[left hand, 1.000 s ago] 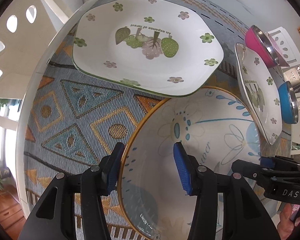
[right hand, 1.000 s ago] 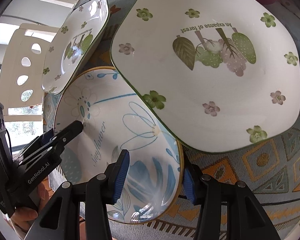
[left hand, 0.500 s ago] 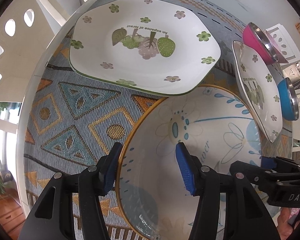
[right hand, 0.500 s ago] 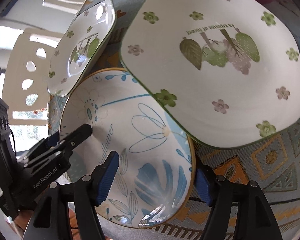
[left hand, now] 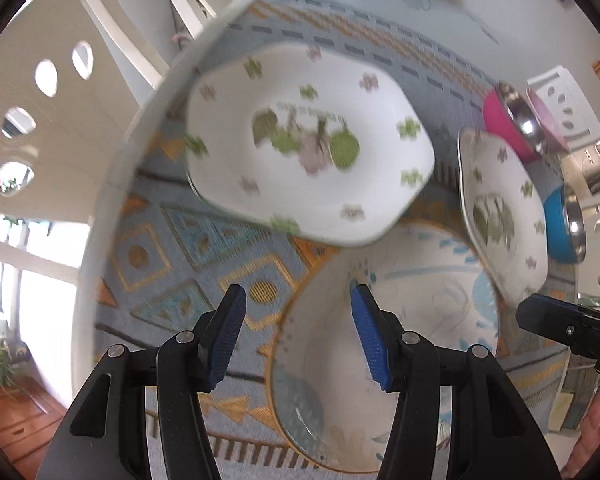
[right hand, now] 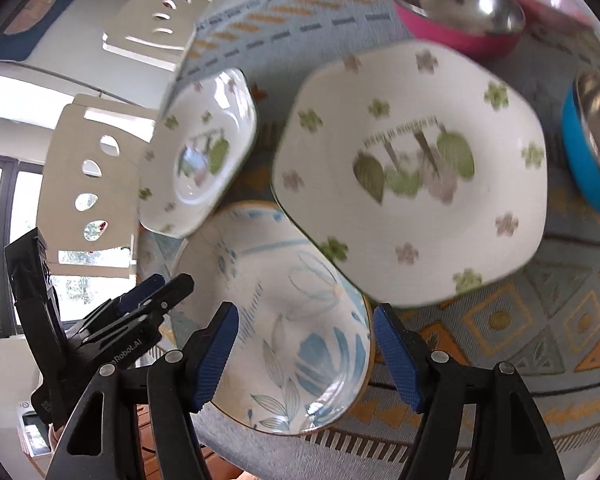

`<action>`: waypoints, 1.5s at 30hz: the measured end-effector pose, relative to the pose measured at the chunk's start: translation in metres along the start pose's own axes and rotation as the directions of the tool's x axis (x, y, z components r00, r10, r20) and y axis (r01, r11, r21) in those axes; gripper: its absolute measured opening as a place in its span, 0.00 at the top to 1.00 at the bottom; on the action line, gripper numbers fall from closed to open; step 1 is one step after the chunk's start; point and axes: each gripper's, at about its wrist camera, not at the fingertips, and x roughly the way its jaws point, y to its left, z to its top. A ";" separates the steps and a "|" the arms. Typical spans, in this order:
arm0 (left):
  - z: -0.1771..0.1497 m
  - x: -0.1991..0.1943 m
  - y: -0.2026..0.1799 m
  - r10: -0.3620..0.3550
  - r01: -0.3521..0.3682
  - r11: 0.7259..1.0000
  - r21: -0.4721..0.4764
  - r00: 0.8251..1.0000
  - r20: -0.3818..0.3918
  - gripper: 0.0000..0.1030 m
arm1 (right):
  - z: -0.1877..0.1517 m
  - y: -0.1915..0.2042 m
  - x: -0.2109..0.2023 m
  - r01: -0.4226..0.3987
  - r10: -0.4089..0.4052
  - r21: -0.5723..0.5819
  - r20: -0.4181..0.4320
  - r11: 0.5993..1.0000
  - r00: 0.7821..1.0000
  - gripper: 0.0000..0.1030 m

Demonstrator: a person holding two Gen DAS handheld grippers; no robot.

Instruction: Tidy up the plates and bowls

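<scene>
A round blue-flowered plate [left hand: 400,320] with a gold rim lies at the table's near edge; it also shows in the right wrist view [right hand: 284,312]. My left gripper [left hand: 298,336] is open, its jaws astride the plate's left rim without touching. My right gripper [right hand: 306,354] is open, astride the plate's right rim. A white green-flowered plate [left hand: 308,144] lies behind it on the left, and a second one [right hand: 412,172] on the right, its near rim overlapping the round plate. A pink bowl [right hand: 456,8] and a blue bowl [right hand: 592,148] stand further back.
The table carries a patterned blue and orange cloth [left hand: 204,248]. White chairs with oval holes [left hand: 40,112] stand at the left. The table's front edge [right hand: 320,452] is just below my right gripper.
Both grippers have opened wider and pulled back and up from the round plate. The view has widened, showing more of the table and bowls.
</scene>
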 end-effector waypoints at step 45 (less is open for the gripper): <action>0.122 0.051 0.062 -0.005 0.002 0.997 -0.078 0.999 -0.035 0.48 | 0.156 0.081 0.089 0.054 -0.060 -0.115 -0.054 0.992 0.997 0.33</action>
